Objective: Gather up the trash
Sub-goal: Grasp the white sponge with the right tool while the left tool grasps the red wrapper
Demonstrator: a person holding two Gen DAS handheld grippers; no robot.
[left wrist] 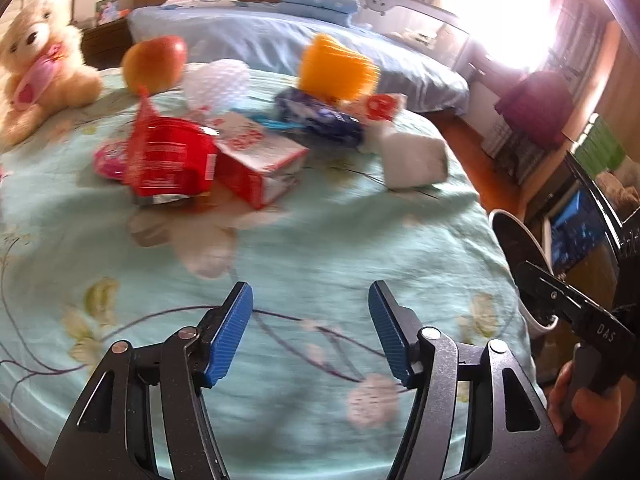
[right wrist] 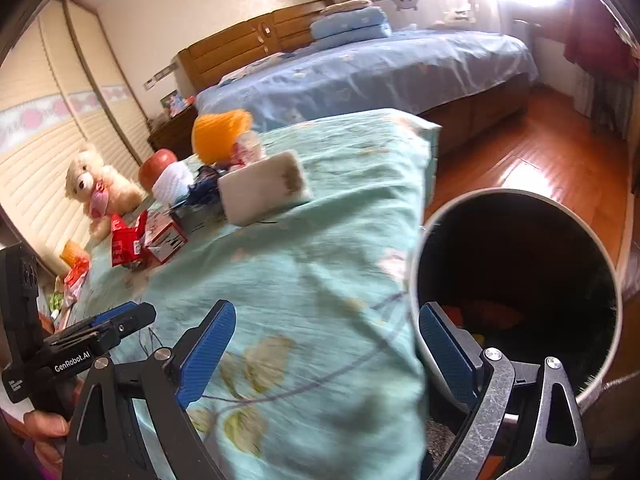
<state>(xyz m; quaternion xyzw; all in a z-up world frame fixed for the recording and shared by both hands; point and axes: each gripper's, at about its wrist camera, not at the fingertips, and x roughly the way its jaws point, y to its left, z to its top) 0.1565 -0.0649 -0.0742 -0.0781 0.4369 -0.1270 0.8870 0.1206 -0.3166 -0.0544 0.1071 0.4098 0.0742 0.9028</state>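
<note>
We are taking the white trash bin (right wrist: 516, 288) as our landmark. The right wrist view is looking down into it, showing a dark interior with red and orange scraps at the bottom; the left wrist view is catching only a sliver of its rim (left wrist: 516, 236) at the edge of the bed (left wrist: 320, 240).

The trash is lying in a loose cluster on the mint floral bed cover, well apart from the bin and further up the bed. In the left wrist view we are noting a crumpled red wrapper (left wrist: 168, 164) touching a red-and-white carton (left wrist: 260, 164), a dark blue packet (left wrist: 320, 116) behind them, and a white block (left wrist: 414, 160) nearest the bin. An orange cup (left wrist: 336, 68), an apple (left wrist: 154, 64) and a teddy bear (left wrist: 40, 64) are sitting beyond the cluster. Motion blur is hiding the finer print.

The left hand-held gripper (left wrist: 310, 332) is standing wide open over bare bed cover, gripping nothing. The right hand-held gripper (right wrist: 324, 356) is likewise spread wide and empty, with one finger over the bed cover and the other showing against the bin's mouth; we cannot tell whether it is touching the rim.
</note>
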